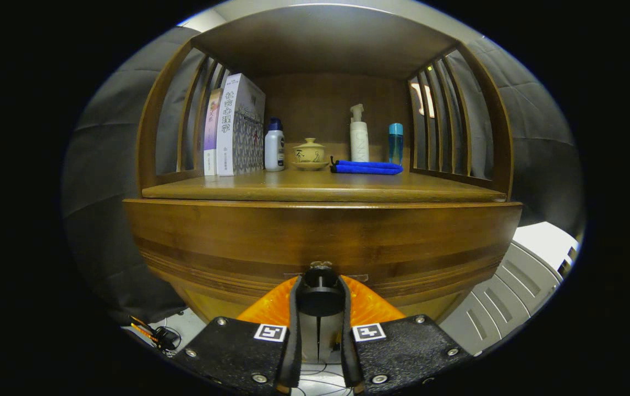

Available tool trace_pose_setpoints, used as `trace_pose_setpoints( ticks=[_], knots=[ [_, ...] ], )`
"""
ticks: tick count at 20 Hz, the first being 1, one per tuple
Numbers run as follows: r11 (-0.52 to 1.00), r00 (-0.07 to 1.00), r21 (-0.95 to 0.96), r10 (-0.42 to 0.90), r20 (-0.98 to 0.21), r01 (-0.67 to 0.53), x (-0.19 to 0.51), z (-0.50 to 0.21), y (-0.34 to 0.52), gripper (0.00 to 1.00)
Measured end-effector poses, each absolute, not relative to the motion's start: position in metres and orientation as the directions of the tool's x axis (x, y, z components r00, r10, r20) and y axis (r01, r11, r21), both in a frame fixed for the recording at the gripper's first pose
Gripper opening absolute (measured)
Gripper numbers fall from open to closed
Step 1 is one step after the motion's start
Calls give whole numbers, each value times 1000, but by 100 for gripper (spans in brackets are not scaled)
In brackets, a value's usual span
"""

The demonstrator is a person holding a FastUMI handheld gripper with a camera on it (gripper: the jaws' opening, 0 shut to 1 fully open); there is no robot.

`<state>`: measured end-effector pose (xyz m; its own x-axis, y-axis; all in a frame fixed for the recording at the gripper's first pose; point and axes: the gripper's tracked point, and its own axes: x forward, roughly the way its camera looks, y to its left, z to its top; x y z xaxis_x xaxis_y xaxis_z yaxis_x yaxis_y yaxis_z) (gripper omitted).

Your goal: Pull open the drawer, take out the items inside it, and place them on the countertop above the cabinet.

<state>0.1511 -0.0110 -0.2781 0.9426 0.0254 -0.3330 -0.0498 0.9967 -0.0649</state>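
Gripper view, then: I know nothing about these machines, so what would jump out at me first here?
First, the gripper with its two fingers closed around the dark round knob on the wooden drawer front. Above it, the countertop carries a row of things: books at one end, a white bottle, a lidded teacup, a folded blue cloth, a pump bottle and a blue bottle.

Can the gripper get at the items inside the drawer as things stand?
Probably not: the drawer looks closed, its front flush. The gripper has its jaws shut on the drawer knob.
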Motion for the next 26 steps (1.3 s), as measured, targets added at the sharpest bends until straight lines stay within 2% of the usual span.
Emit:
trace_pose_setpoints(
  ticks=[14,26],
  knots=[
    [998,926,-55,10,-378,-34,40,-277,-14,30],
    [998,916,-39,23,-400,-42,6,-280,-5,30]
  ],
)
